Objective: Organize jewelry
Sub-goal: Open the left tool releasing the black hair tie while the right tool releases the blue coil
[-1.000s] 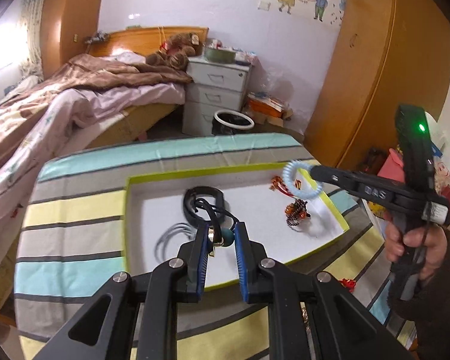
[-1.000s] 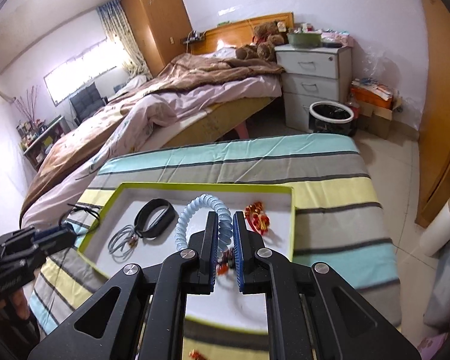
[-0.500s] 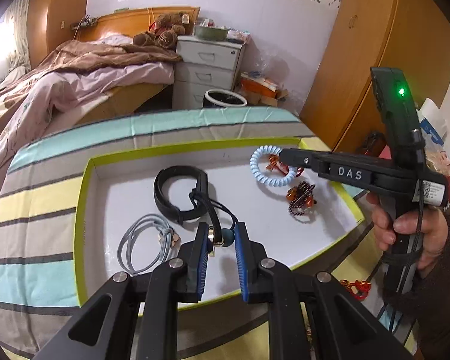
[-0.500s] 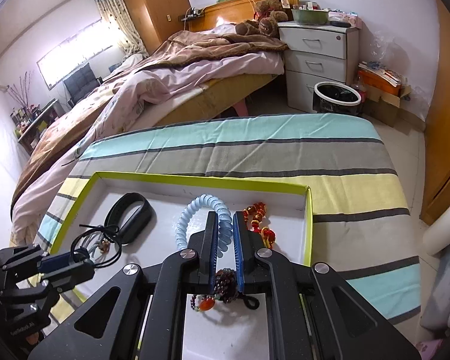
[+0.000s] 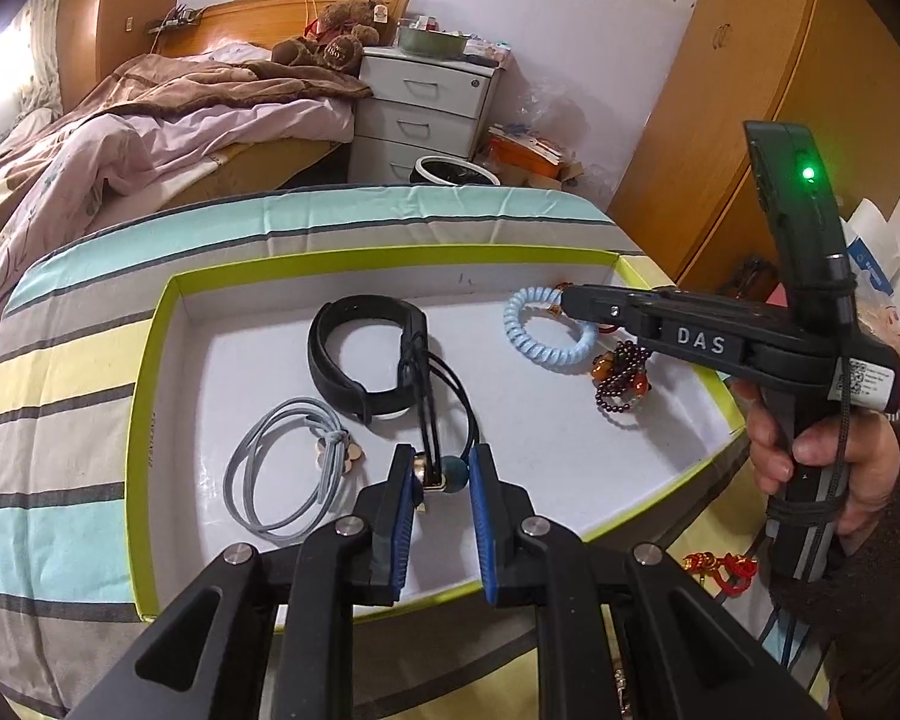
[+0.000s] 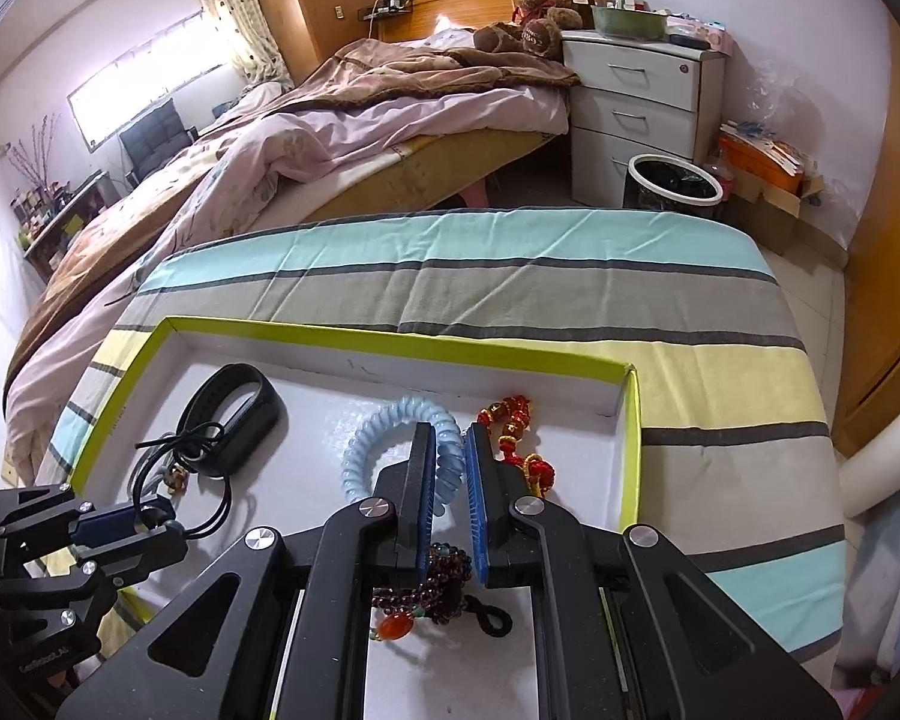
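A white tray with a lime-green rim (image 5: 150,396) (image 6: 390,339) lies on a striped cloth. My left gripper (image 5: 441,471) (image 6: 150,525) is shut on a black cord hair tie with a teal bead (image 5: 453,471), held low over the tray's near side. My right gripper (image 6: 450,462) (image 5: 564,303) is shut on a light-blue spiral hair tie (image 6: 390,420) (image 5: 540,336), which touches the tray floor at the far right. In the tray lie a black wristband (image 5: 360,348) (image 6: 234,414), a grey hair tie (image 5: 282,468), a dark red bead bracelet (image 5: 621,384) (image 6: 432,582) and a red-orange bead string (image 6: 510,426).
A red knotted charm (image 5: 720,570) lies on the cloth outside the tray's near right corner. Behind the table are a bed (image 6: 330,120), a white drawer unit (image 6: 636,102), a bin (image 6: 672,183) and a wooden wardrobe (image 5: 780,90).
Both grippers have moved lower and closer over the tray. The blue spiral tie has come down from above the tray's right edge to the tray floor. The black cord tie stays in my left gripper.
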